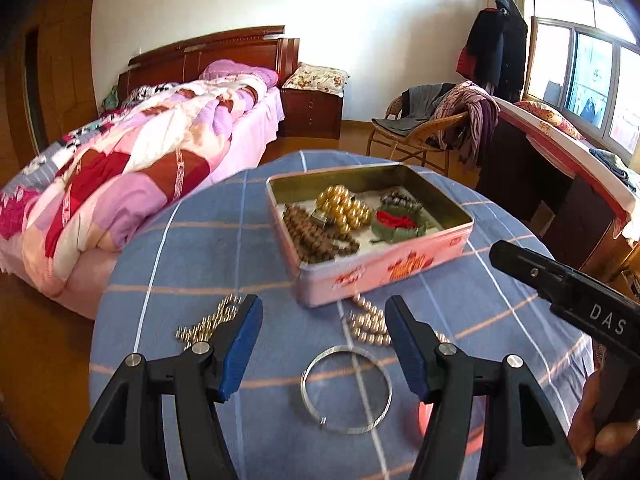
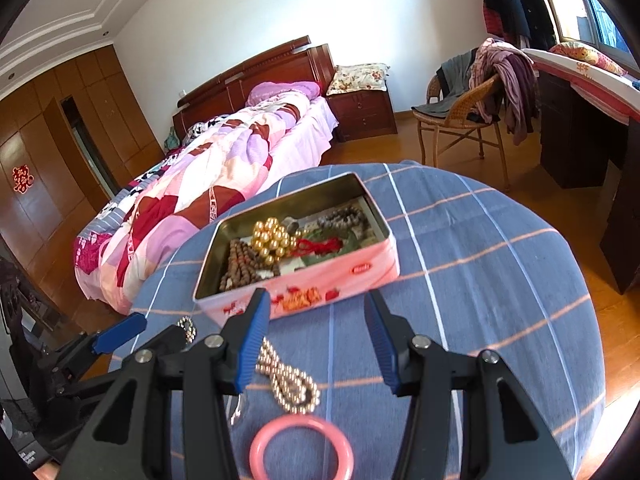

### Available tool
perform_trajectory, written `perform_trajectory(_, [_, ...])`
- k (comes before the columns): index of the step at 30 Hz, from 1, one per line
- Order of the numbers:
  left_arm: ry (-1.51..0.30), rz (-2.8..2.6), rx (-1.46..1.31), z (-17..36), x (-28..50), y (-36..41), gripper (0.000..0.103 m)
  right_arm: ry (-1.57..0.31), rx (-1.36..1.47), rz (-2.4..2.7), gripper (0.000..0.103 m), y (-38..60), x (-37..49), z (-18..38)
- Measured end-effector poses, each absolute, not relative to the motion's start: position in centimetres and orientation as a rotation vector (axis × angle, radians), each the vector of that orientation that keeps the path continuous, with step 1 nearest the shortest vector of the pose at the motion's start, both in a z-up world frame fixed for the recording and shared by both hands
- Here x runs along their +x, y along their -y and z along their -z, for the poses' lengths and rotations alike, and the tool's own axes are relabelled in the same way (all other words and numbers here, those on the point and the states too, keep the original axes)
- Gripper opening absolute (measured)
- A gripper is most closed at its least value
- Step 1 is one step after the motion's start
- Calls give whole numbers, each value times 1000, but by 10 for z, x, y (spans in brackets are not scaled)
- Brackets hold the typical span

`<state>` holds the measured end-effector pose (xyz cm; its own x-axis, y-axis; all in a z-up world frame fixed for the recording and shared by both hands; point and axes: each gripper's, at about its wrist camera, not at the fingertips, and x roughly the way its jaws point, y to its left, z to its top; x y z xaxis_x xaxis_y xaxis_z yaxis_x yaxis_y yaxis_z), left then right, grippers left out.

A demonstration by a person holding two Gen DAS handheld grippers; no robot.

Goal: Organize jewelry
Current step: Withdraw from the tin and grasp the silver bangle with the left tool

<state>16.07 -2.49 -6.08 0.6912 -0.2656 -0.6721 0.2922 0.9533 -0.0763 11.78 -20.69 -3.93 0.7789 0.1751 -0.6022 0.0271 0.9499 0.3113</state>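
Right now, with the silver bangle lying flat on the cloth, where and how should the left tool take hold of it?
Grip the silver bangle across its thin rim on the near arc, coming from above with one finger inside the ring and one outside. It lies flat on the blue checked cloth, so nothing sticks up to pinch sideways. Avoid the small gap at its near edge. The left tool is open and empty.

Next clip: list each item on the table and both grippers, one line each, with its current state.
Pink tin box: lid off, holding beads.
Gold bead strand: inside the tin.
Brown bead strand: inside the tin.
Silver bangle: flat on the blue tablecloth, outside the tin.
Pink bangle: flat on the cloth, outside.
Pearl strand: heaped on the cloth, outside.
Left gripper: jaws open, empty.
Right gripper: jaws open, empty.
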Motion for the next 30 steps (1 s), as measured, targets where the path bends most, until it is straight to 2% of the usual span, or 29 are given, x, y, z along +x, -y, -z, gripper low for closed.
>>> perform_trajectory(14, [-773, 291, 42, 87, 122, -13, 64, -747, 299, -102, 53, 203, 90, 62])
perform_trajectory(30, [-842, 285, -40, 102, 119, -40, 64, -787, 278, -130, 52, 194, 82, 70])
